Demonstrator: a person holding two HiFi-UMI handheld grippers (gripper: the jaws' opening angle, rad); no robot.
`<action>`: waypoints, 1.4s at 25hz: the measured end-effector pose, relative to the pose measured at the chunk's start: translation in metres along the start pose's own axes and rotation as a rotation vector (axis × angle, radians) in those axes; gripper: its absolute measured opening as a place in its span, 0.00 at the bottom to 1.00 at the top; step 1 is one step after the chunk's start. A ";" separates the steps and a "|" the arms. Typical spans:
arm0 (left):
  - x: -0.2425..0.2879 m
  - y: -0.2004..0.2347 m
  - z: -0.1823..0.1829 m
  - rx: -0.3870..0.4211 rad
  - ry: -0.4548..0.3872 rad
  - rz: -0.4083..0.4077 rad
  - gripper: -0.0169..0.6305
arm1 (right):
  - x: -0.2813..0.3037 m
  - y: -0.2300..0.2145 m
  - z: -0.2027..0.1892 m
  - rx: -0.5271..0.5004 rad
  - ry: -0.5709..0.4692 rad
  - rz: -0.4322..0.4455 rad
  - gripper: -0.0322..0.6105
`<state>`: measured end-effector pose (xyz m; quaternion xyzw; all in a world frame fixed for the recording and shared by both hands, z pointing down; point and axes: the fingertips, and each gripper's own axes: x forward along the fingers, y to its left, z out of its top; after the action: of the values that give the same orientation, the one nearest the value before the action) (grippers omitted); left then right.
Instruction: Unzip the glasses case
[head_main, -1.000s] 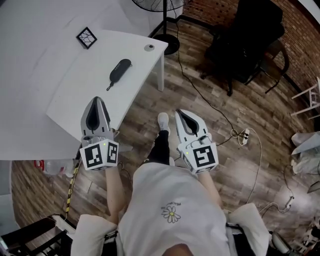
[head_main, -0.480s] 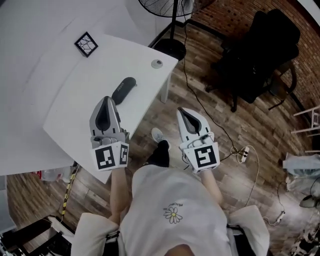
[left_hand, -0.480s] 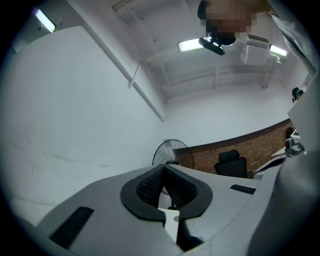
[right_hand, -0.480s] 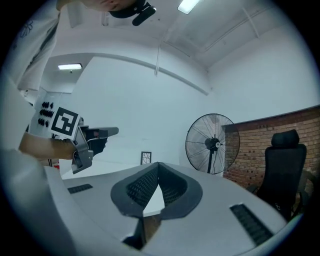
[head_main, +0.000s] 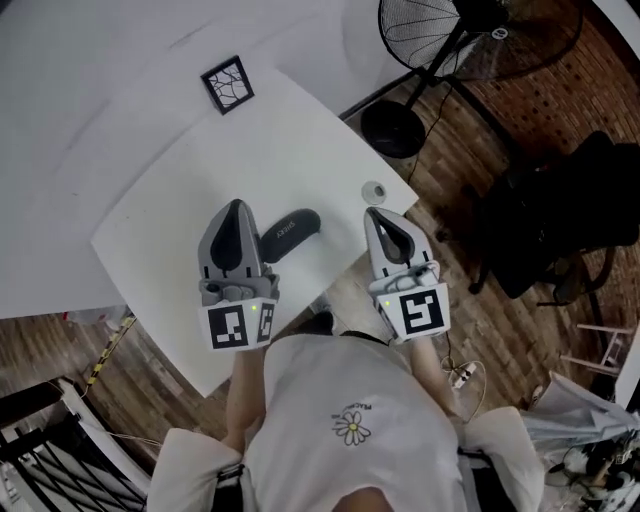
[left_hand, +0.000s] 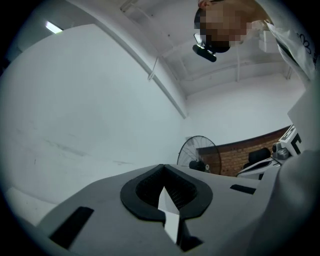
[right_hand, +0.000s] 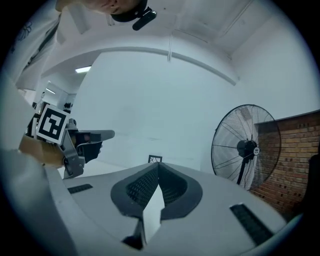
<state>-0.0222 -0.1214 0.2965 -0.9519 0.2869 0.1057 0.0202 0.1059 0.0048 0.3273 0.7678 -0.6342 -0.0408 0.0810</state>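
The dark, oblong glasses case (head_main: 292, 232) lies zipped shut on the white table (head_main: 190, 170), between the two grippers. It sits just to the right of the left gripper (head_main: 238, 206), and its nearer end slips behind that gripper's body in the head view, so I cannot tell whether they touch. The right gripper (head_main: 378, 213) is apart from the case, out at the table's edge on its far side.

Both grippers point ahead over the tabletop. In the left gripper view the left gripper's (left_hand: 162, 167) jaws meet at the tips with nothing between them. The right gripper's (right_hand: 159, 164) jaws are likewise closed together and empty.

A small round object (head_main: 373, 190) rests on the table just ahead of the right gripper's tip. Farther ahead of the left gripper, a square black-and-white marker tile (head_main: 228, 84) lies flat. Beyond the table's corner, ahead and to the right of the right gripper, stands a pedestal fan (head_main: 470, 40) on the wooden floor (head_main: 470, 300).
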 end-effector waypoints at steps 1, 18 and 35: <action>0.004 0.009 -0.003 -0.003 0.004 0.022 0.05 | 0.014 0.001 -0.001 -0.004 0.006 0.022 0.06; -0.034 0.075 0.004 0.142 0.030 0.501 0.05 | 0.132 0.018 -0.011 0.005 -0.017 0.404 0.06; -0.039 0.027 0.010 0.193 0.046 0.652 0.05 | 0.130 0.030 0.013 0.018 -0.139 0.627 0.06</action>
<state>-0.0709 -0.1222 0.2954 -0.8061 0.5850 0.0573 0.0689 0.0999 -0.1294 0.3246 0.5311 -0.8442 -0.0603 0.0394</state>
